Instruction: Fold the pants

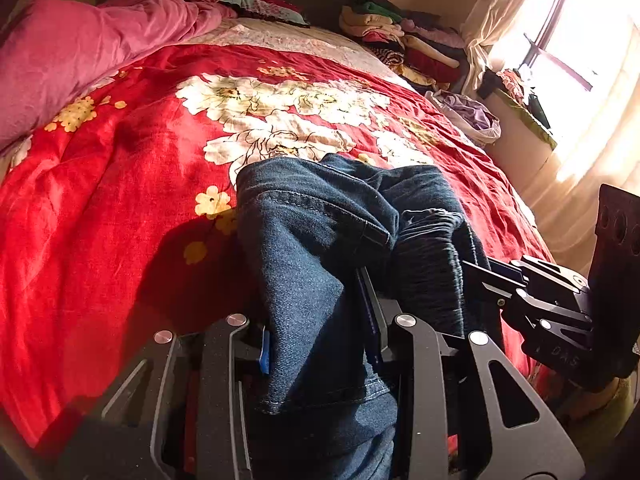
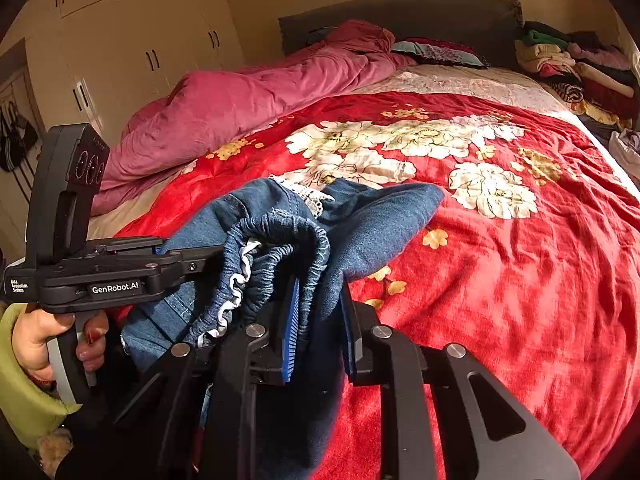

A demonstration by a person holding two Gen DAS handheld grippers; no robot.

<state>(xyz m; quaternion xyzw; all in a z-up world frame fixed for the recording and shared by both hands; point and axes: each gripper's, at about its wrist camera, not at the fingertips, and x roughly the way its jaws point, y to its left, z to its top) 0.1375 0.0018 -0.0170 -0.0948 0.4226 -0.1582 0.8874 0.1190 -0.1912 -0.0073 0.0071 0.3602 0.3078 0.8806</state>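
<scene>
The blue denim pants [image 1: 320, 232] hang bunched between both grippers above the near edge of the red floral bed. My left gripper [image 1: 320, 344] is shut on a fold of the denim; the cloth drapes over and hides its fingertips. The right gripper shows at the right of the left wrist view [image 1: 552, 304], its tips buried in the pants. In the right wrist view my right gripper [image 2: 320, 320] is shut on the pants [image 2: 380, 216] by the elastic waistband [image 2: 276, 248]. The left gripper [image 2: 120, 276] comes in from the left, also gripping the waistband.
The red floral bedspread [image 2: 500, 260] spreads ahead. A pink duvet [image 2: 248, 100] lies bunched at the far left. Stacked clothes [image 2: 576, 64] sit at the far right corner by the headboard. A basket of laundry [image 1: 468, 116] and a window are on the right; wardrobes [image 2: 120, 48] stand on the left.
</scene>
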